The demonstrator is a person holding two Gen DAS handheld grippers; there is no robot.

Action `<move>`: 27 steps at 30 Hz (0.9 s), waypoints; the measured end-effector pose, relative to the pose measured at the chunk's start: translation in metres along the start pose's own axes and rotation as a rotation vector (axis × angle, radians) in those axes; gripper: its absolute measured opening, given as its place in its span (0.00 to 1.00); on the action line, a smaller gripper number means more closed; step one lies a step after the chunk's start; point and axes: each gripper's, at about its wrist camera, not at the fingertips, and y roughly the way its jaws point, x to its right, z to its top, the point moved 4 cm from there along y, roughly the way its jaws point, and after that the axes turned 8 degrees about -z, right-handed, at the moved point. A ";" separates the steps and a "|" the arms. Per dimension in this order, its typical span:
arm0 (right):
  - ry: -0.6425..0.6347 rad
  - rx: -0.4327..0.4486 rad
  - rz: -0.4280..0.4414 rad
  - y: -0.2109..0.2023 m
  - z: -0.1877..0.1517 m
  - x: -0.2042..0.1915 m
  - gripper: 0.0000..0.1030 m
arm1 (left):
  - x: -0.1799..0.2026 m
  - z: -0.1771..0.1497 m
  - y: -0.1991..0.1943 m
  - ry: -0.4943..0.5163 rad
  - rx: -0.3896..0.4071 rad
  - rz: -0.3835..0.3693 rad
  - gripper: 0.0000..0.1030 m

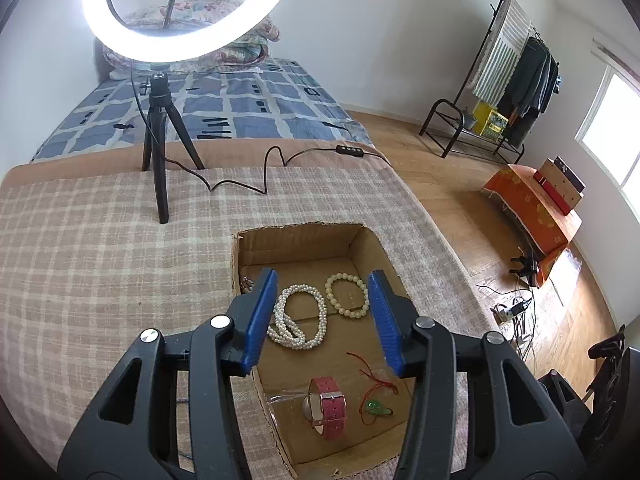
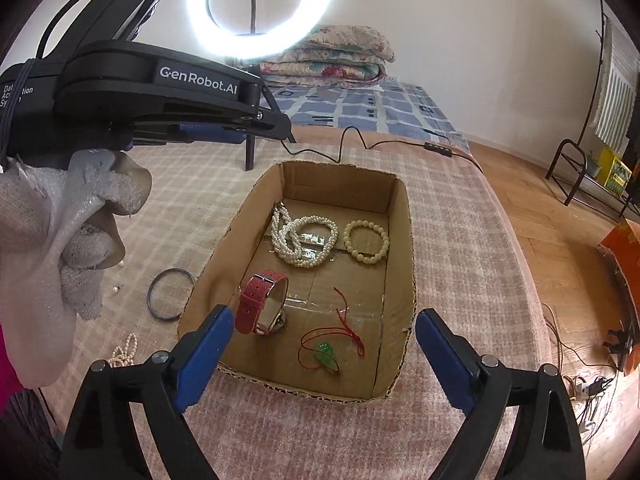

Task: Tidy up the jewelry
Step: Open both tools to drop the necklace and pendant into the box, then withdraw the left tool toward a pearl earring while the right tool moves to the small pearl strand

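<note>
An open cardboard box (image 2: pixel 400 216) (image 1: pixel 294 236) sits on the checked cloth. In it lie a white pearl necklace (image 2: pixel 302 240) (image 1: pixel 298 318), a cream bead bracelet (image 2: pixel 367 241) (image 1: pixel 347 295), a red-strap watch (image 2: pixel 260 306) (image 1: pixel 328 406) and a green pendant on red cord (image 2: pixel 326 354) (image 1: pixel 376 406). My left gripper (image 1: pixel 324 284) is open and empty above the box, over the pearls. My right gripper (image 2: pixel 324 320) is open and empty at the box's near edge. A dark bangle (image 2: pixel 168 294) and a small pearl piece (image 2: pixel 124 350) lie on the cloth left of the box.
A ring light on a black tripod (image 1: pixel 160 152) stands behind the box, its cable (image 1: pixel 276 160) trailing across the cloth. The left gripper's body (image 2: pixel 160 96) and a gloved hand (image 2: pixel 80 232) fill the right wrist view's left side. A bed (image 1: pixel 224 108) lies behind.
</note>
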 end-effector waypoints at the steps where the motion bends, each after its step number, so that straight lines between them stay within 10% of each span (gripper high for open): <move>1: 0.000 0.004 0.000 -0.003 0.000 -0.001 0.93 | 0.001 0.000 -0.004 0.002 0.006 0.001 0.49; 27: -0.005 0.138 0.003 -0.098 -0.002 -0.040 0.93 | -0.023 0.000 -0.155 0.049 0.127 0.012 0.54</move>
